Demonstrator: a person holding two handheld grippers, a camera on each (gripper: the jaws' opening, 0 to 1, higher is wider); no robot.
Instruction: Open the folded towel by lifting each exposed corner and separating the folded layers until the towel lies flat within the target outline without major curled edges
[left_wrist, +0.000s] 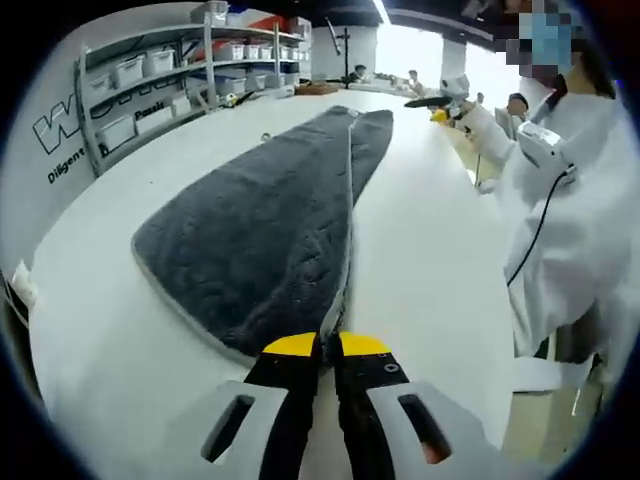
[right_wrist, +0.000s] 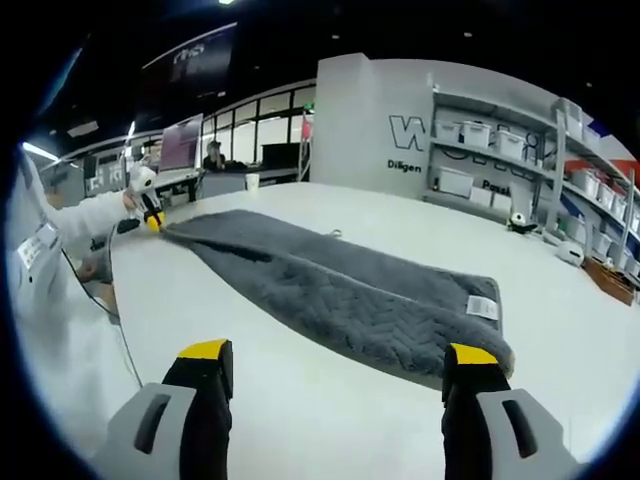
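white table (right_wrist: 300, 400), grey towel (right_wrist: 330, 280) on it

- I see even, bright light on the white table (left_wrist: 430, 250), with only soft shadows
- A ceiling strip light (left_wrist: 381, 10) glares in the left gripper view
- Windows (left_wrist: 420, 48) behind look blown out, perhaps daylight
- Fisheye bends the shelves (right_wrist: 500, 150) near the edges
- The towel (right_wrist: 340, 285) weave stays fairly sharp; far figures are soft

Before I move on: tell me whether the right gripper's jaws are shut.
No: in the right gripper view the right gripper has its jaws wide apart, with bare table between them, near the towel.
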